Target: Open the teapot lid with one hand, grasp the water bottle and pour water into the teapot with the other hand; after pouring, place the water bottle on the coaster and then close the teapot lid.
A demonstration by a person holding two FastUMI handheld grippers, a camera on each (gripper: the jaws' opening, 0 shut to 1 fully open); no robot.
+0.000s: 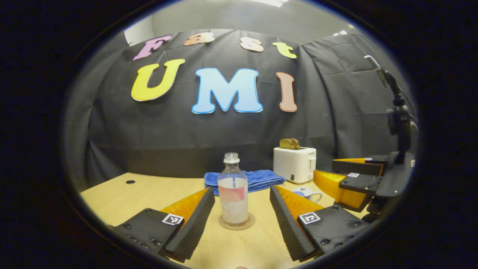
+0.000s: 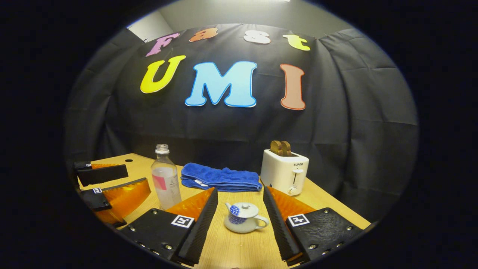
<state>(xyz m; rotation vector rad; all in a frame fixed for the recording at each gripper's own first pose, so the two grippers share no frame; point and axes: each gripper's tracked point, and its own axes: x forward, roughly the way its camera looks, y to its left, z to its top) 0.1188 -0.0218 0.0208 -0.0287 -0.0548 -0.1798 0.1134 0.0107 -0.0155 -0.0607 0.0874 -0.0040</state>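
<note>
A clear water bottle (image 1: 233, 190) with a pink label stands upright on a round coaster (image 1: 236, 224). My left gripper (image 1: 241, 194) is open, with a finger on each side of the bottle and not touching it. In the right gripper view the small white teapot (image 2: 242, 217) with a blue pattern sits on the table with its lid (image 2: 244, 206) on. My right gripper (image 2: 240, 192) is open around it, fingers apart from it. The bottle (image 2: 166, 179) stands to the left there. The teapot (image 1: 308, 193) peeks out behind my left gripper's right finger.
A folded blue towel (image 2: 220, 177) lies at the back of the wooden table (image 2: 239, 246). A white toaster (image 2: 285, 172) holding bread (image 2: 281, 147) stands right of it. The right gripper (image 1: 354, 183) with its camera mount shows at the right, the left gripper (image 2: 108, 186) at the left.
</note>
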